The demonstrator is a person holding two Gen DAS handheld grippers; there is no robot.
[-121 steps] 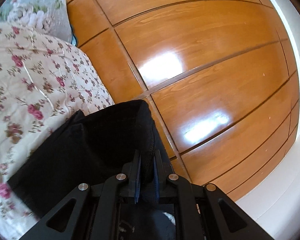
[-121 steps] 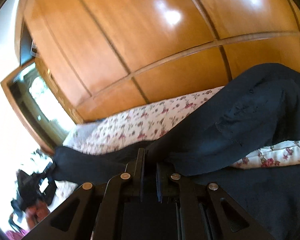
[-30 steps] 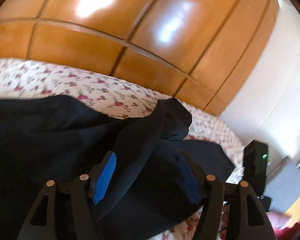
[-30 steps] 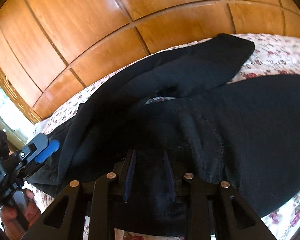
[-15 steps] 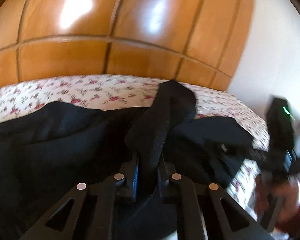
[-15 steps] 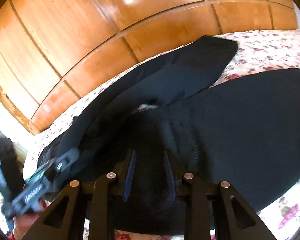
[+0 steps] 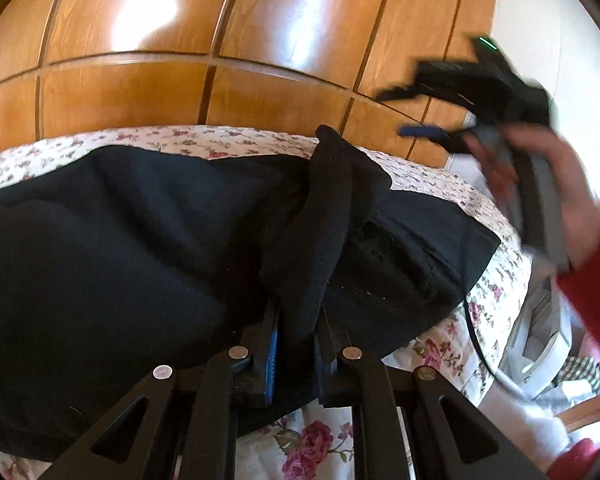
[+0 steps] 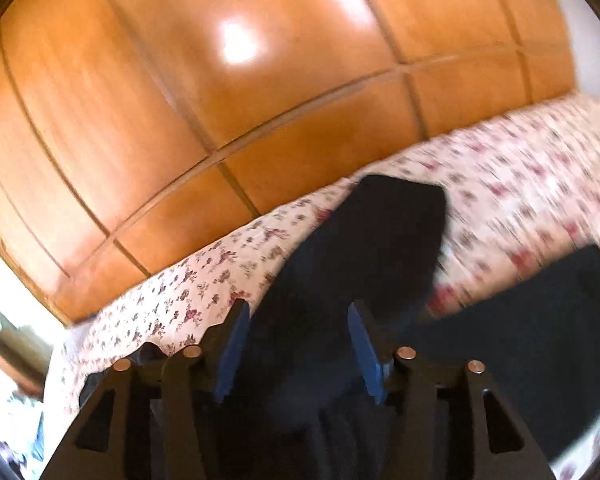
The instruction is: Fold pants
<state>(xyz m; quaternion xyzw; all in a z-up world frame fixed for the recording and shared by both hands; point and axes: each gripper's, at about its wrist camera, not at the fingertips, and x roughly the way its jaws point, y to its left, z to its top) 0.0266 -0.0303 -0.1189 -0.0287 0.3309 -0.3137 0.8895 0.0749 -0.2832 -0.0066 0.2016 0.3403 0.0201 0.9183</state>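
Left hand-held gripper (image 7: 296,316): jaws pressed nearly together, pinching a raised fold of the black pants (image 7: 120,248). The pinched cloth stands up as a dark ridge running away from the fingertips toward the far edge of the bed (image 7: 432,350).

Right hand-held gripper (image 8: 296,328): jaws spread, and they have just been opening. Black cloth lies below and between the blue pads (image 8: 232,356), but the pads do not press on it. This view is motion-blurred, so finer contact cannot be read.

In the left wrist view the same right hand-held gripper shows at upper right, blurred, gripped by a hand (image 7: 560,200) with a red sleeve (image 7: 596,300); it is up off the bed and clear of the cloth.

Pants: spread flat across the floral bedsheet, covering most of the near part of the bed, one end bunched and lifted at the left pinch. Another section lies at the lower right of the right wrist view, with bare sheet between it and the nearer cloth.

Behind the bed: a glossy wooden panelled wardrobe (image 7: 260,40), close against the far side.
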